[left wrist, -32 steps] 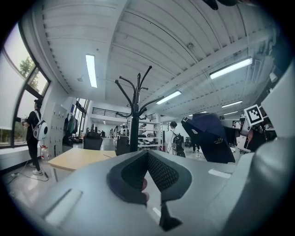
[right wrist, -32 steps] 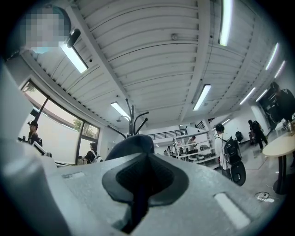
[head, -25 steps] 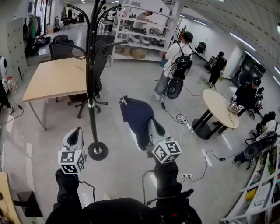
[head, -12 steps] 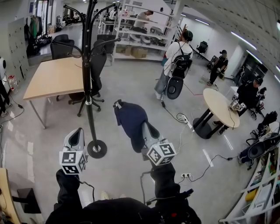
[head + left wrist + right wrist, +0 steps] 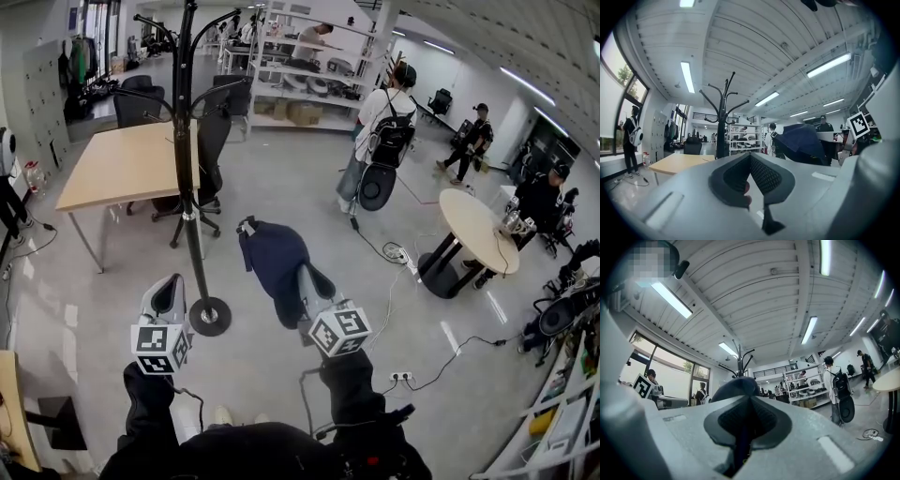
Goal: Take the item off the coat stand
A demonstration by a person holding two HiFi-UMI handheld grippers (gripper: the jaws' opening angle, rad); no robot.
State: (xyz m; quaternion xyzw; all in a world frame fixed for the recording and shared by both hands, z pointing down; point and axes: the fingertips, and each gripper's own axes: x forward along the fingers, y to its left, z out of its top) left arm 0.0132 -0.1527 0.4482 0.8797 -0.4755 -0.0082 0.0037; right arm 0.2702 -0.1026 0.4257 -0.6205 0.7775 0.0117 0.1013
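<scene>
The black coat stand rises left of centre in the head view, its round base on the floor and its hooks bare. A dark navy garment hangs free of the stand, to its right, with my right gripper shut on it. The cloth covers most of the fingertips. In the right gripper view the garment bulges above the closed jaws, and the stand shows behind. My left gripper is just left of the base with its jaws together and nothing in them. The left gripper view shows the stand ahead and the garment to the right.
A wooden table and a black office chair stand behind the coat stand. A person with a backpack stands by shelves. A round table is at the right. Cables and a power strip lie on the floor.
My right gripper has carried the garment a little left and lower in the head view. My left gripper has edged forward beside the stand's base.
</scene>
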